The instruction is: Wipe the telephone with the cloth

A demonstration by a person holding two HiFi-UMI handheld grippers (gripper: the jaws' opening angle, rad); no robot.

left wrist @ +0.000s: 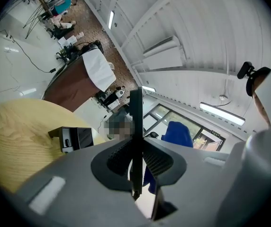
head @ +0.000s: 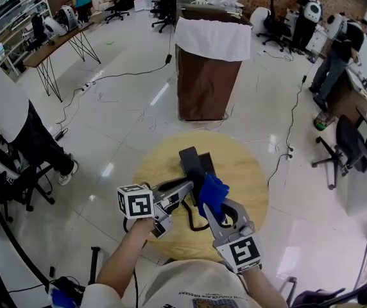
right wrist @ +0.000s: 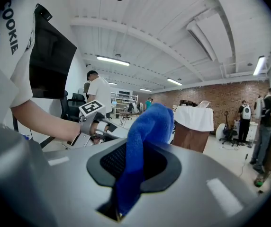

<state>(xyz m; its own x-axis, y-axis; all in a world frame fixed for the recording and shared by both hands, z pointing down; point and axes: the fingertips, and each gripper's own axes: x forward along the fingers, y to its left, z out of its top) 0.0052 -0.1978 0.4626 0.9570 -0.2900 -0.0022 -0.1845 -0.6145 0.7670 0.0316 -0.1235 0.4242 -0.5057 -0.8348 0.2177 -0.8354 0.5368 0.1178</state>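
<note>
Over the round wooden table (head: 251, 172), my left gripper (head: 190, 186) is shut on the black telephone handset (head: 190, 161) and holds it tilted up. In the left gripper view the handset (left wrist: 136, 126) shows as a thin black edge clamped between the pads of that gripper (left wrist: 136, 162). The black telephone base (left wrist: 72, 138) sits on the table behind it. A coiled cord (head: 193, 222) hangs below the handset. My right gripper (head: 214, 204) is shut on a blue cloth (head: 212, 194), which lies right against the handset's right side. The cloth (right wrist: 145, 136) bulges up out of the right gripper (right wrist: 130, 174).
A brown lectern (head: 208, 76) draped in white stands beyond the table. A seated person (head: 4, 114) is at the left, with an office chair (head: 347, 146) at the right. Cables (head: 292, 117) run across the glossy floor.
</note>
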